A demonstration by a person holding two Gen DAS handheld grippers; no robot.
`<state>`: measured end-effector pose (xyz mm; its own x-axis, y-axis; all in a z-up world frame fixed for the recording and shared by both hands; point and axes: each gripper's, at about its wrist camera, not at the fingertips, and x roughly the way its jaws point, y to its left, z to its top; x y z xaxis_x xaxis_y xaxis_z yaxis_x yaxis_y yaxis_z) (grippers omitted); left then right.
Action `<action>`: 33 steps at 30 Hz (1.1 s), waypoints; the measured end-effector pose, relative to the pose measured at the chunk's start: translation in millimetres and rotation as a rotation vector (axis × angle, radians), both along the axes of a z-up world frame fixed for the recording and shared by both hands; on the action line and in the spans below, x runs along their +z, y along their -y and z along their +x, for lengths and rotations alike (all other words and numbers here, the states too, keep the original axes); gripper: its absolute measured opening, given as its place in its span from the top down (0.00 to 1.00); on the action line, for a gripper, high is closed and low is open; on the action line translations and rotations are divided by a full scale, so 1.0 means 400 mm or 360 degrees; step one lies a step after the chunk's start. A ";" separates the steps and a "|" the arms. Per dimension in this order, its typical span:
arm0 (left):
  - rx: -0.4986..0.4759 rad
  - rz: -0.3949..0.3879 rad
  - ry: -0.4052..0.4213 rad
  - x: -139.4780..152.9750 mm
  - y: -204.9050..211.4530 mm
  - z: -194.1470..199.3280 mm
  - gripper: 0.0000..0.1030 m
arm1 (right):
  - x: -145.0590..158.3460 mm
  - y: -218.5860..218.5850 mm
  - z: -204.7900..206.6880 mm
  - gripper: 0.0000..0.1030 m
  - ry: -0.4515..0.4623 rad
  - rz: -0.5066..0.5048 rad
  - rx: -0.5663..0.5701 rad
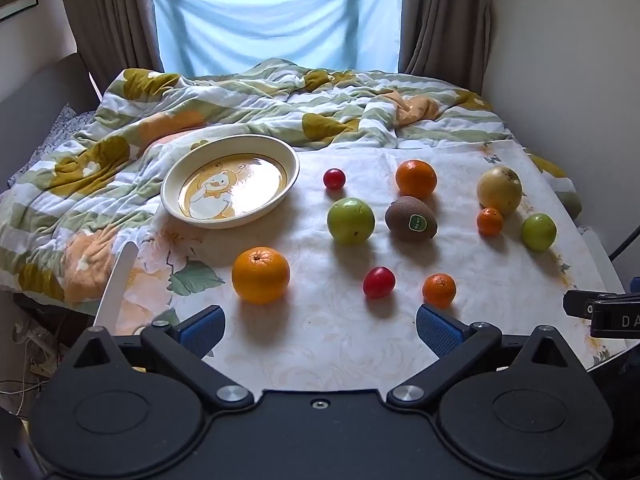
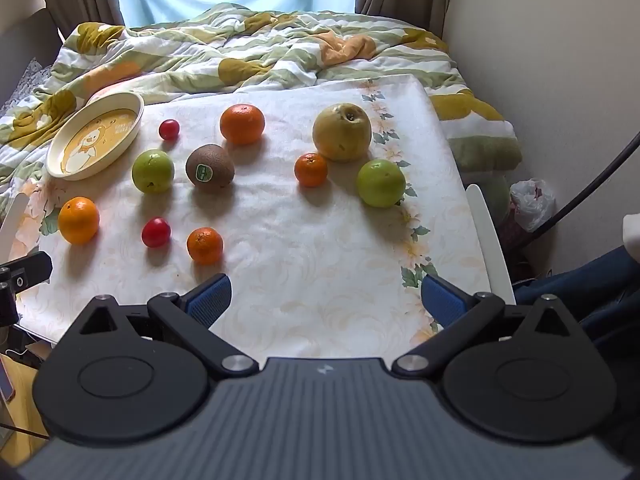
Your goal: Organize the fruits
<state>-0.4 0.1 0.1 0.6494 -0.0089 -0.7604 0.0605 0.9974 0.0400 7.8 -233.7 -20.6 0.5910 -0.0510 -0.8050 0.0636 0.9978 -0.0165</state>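
Several fruits lie on a floral cloth: a big orange, a second orange, two small mandarins, two green apples, a kiwi, a yellow pear and two red tomatoes. An empty cream plate with a duck print sits far left. My left gripper is open and empty, short of the fruits. My right gripper is open and empty, near the front edge.
A rumpled green-striped quilt lies behind the cloth. Curtains and a window stand at the back. A wall runs on the right, with a plastic bag below it. White chair rails flank the cloth.
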 end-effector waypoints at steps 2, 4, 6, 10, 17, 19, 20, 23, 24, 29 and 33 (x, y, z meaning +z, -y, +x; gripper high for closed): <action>-0.0008 -0.0039 -0.0018 0.000 -0.007 0.002 0.00 | 0.000 0.000 0.000 0.00 -0.0005 0.0002 0.0000; -0.0014 -0.0030 -0.0011 -0.004 -0.007 0.004 0.00 | -0.001 0.000 0.000 0.00 -0.0004 0.0002 0.0000; -0.0020 -0.0016 -0.0001 -0.008 -0.001 0.006 0.00 | -0.002 0.000 0.001 0.00 -0.0005 0.0002 -0.0001; -0.0023 -0.0001 0.0009 -0.005 0.005 0.000 0.00 | -0.001 0.001 0.000 0.00 -0.0002 0.0006 0.0001; -0.0017 -0.0009 0.0007 -0.002 0.004 0.002 0.00 | -0.001 0.001 0.001 0.00 -0.0003 0.0009 0.0000; -0.0013 -0.0009 0.0007 -0.001 0.003 0.001 0.00 | -0.001 0.001 0.001 0.00 -0.0004 0.0009 0.0000; -0.0014 -0.0011 0.0006 -0.002 0.004 0.002 0.00 | -0.001 0.001 0.001 0.00 -0.0004 0.0009 0.0001; -0.0013 -0.0013 0.0004 -0.001 0.003 0.001 0.00 | -0.001 0.002 0.002 0.00 -0.0005 0.0010 0.0001; -0.0013 -0.0013 0.0003 -0.002 0.003 0.001 0.00 | -0.001 0.002 0.002 0.00 -0.0005 0.0010 0.0000; -0.0006 -0.0017 -0.0002 -0.003 0.003 0.003 0.00 | 0.000 0.002 0.003 0.00 -0.0005 0.0010 0.0001; -0.0004 -0.0019 -0.0001 -0.004 0.002 0.004 0.00 | 0.000 0.001 0.004 0.00 -0.0006 0.0010 0.0002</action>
